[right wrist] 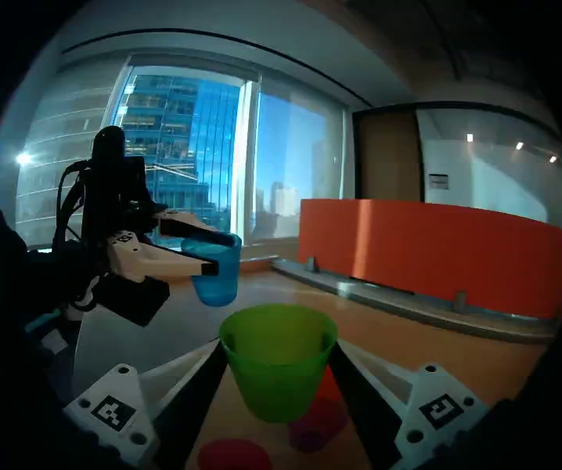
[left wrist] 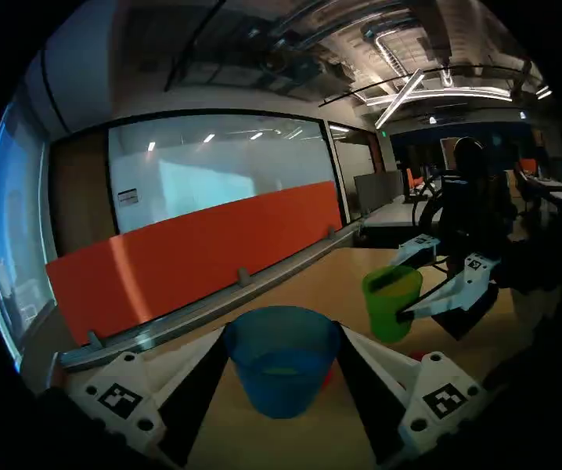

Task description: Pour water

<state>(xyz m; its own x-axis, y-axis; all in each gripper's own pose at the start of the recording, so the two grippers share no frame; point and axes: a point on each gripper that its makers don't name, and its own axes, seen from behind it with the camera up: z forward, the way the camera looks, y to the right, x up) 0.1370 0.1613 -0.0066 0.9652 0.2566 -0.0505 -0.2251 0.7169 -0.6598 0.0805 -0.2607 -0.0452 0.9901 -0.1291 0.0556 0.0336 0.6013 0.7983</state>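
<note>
A blue translucent cup (left wrist: 282,360) is held upright in my left gripper (left wrist: 282,368), both fingers pressing its sides; a little liquid shows at its bottom. A green cup (right wrist: 279,368) sits upright in my right gripper (right wrist: 279,376), which is shut on it. In the left gripper view the green cup (left wrist: 391,301) hangs to the right, a bit farther off, in the right gripper (left wrist: 410,290). In the right gripper view the blue cup (right wrist: 213,270) is up and to the left, in the left gripper (right wrist: 214,258). Both cups are lifted above the wooden table (right wrist: 437,345).
An orange divider panel (left wrist: 203,251) with a metal rail (left wrist: 226,301) runs along the table's far edge. Red and purple round shapes (right wrist: 312,419) lie on the table under the green cup. Large windows (right wrist: 195,157) stand behind the left gripper. A dark sleeve (right wrist: 15,274) holds it.
</note>
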